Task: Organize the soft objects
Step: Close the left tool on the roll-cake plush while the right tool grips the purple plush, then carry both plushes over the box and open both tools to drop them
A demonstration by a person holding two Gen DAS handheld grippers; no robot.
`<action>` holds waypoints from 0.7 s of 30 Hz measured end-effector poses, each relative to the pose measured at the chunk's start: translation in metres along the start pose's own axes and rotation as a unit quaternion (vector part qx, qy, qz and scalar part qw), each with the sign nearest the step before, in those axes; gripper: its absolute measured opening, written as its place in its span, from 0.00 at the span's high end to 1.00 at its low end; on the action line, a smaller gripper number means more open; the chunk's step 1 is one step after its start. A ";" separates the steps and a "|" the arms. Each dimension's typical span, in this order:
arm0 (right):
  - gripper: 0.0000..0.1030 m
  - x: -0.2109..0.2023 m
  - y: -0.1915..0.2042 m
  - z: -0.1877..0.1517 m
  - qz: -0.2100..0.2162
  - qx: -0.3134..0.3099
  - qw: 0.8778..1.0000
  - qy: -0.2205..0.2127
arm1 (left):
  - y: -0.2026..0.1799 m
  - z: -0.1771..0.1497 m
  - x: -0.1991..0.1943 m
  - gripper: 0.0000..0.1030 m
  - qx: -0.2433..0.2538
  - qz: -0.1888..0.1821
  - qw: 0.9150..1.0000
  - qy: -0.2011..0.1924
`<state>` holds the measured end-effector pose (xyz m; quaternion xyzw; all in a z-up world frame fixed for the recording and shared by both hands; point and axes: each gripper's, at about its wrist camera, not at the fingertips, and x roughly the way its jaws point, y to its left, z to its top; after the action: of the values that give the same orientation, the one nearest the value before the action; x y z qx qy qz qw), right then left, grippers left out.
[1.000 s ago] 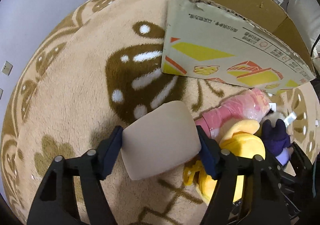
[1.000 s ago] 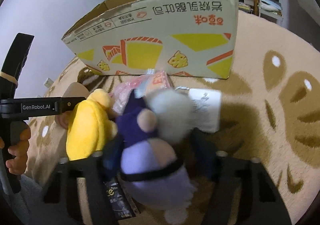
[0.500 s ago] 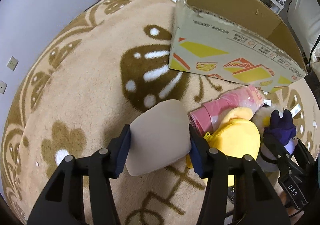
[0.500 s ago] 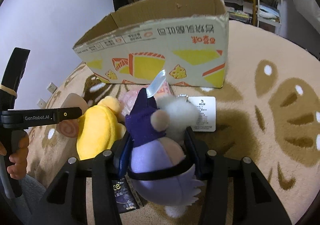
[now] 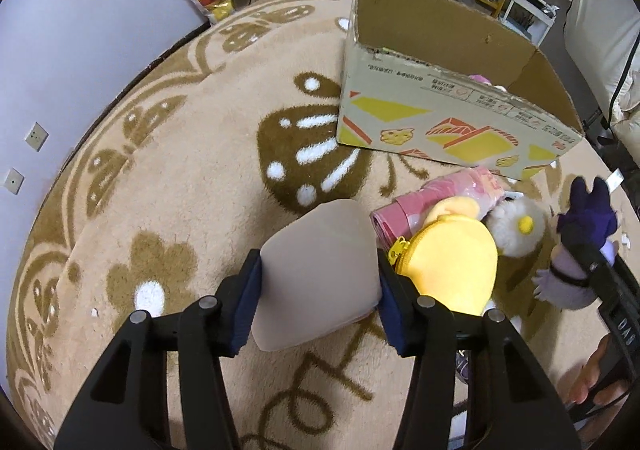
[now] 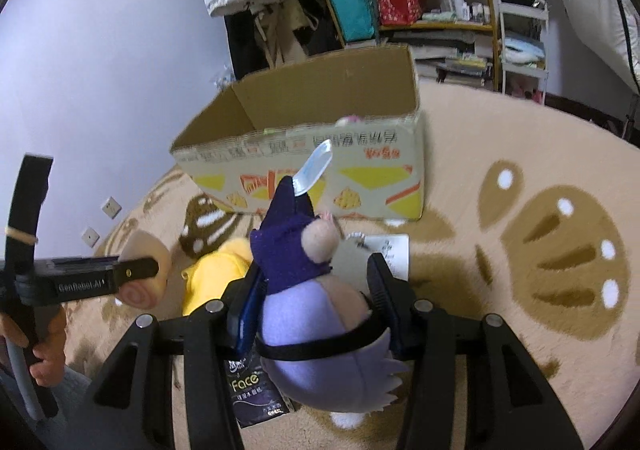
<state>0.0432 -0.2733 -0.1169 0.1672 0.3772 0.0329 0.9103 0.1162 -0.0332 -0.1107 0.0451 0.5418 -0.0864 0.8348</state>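
My left gripper (image 5: 318, 290) is shut on a beige soft cushion (image 5: 318, 278) and holds it above the carpet. My right gripper (image 6: 316, 306) is shut on a purple plush toy (image 6: 316, 314), lifted off the floor; the toy also shows in the left wrist view (image 5: 580, 246). An open cardboard box (image 5: 440, 90) stands ahead on the carpet, also in the right wrist view (image 6: 320, 146). On the carpet lie a yellow plush (image 5: 448, 262), a pink wrapped roll (image 5: 440, 202) and a grey fluffy ball (image 5: 516, 228).
A beige patterned carpet (image 5: 160, 190) covers the floor. A dark tissue pack (image 6: 256, 394) and a white tag card (image 6: 388, 254) lie under my right gripper. Shelves with clutter (image 6: 420, 2) and a wall (image 5: 60, 30) stand behind the box.
Both grippers have risen with their loads. The purple plush has come up off the pile, and the box's inside has come into view.
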 end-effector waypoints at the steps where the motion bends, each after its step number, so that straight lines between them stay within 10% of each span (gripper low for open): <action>1: 0.49 -0.003 0.001 0.001 -0.001 0.000 1.000 -0.005 | 0.000 0.000 0.000 0.53 0.007 0.002 1.000 0.004; 7: 0.49 -0.024 -0.002 0.011 -0.010 0.001 0.999 -0.044 | -0.002 -0.005 -0.014 0.56 0.015 0.003 1.000 -0.016; 21: 0.49 -0.055 0.008 0.030 -0.012 -0.017 0.993 -0.119 | -0.017 -0.005 -0.091 0.56 0.038 -0.007 0.978 -0.207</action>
<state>0.0255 -0.2847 -0.0567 0.1502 0.2672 0.0083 0.9518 0.0725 -0.0401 -0.0292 0.0543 0.3538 -0.1199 0.9260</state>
